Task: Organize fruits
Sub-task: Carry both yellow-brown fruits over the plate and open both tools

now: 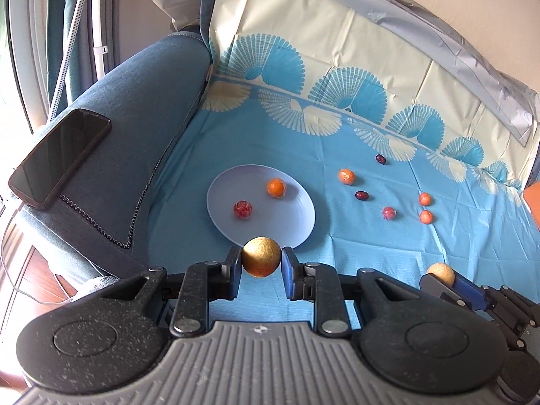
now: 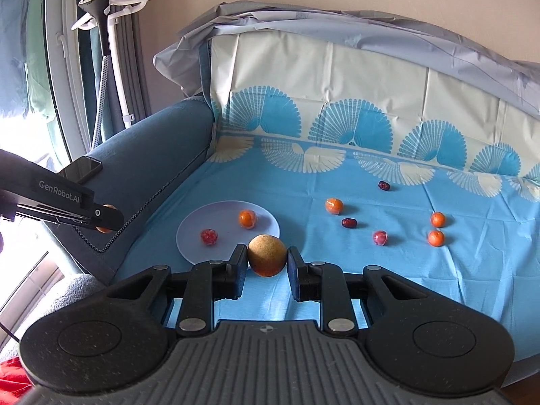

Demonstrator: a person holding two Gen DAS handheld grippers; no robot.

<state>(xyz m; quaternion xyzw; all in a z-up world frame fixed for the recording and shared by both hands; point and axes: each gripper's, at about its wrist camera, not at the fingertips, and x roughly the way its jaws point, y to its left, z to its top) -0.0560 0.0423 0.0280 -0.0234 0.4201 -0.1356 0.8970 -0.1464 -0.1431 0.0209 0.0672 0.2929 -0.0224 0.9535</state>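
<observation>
My left gripper (image 1: pixel 261 259) is shut on a round golden-brown fruit (image 1: pixel 261 251), held just over the near rim of a pale lilac plate (image 1: pixel 219 199). An orange (image 1: pixel 276 187) and a red fruit (image 1: pixel 243 210) lie on that plate. In the right wrist view my right gripper (image 2: pixel 266 260) is shut on a second tan round fruit (image 2: pixel 266 253), near the plate's (image 2: pixel 192 239) front right edge. Several small oranges, red fruits and dark dates lie loose on the blue cloth (image 2: pixel 388 270) to the right. The left gripper (image 2: pixel 105 217) shows side-on at far left.
A black phone (image 1: pixel 60 158) lies on the blue sofa arm (image 1: pixel 135 128) left of the plate. The cloth runs up the sofa back (image 2: pixel 337 77). A garment steamer (image 2: pixel 101 17) stands by the window. Loose fruit includes an orange (image 2: pixel 334 206) and a date (image 2: pixel 349 223).
</observation>
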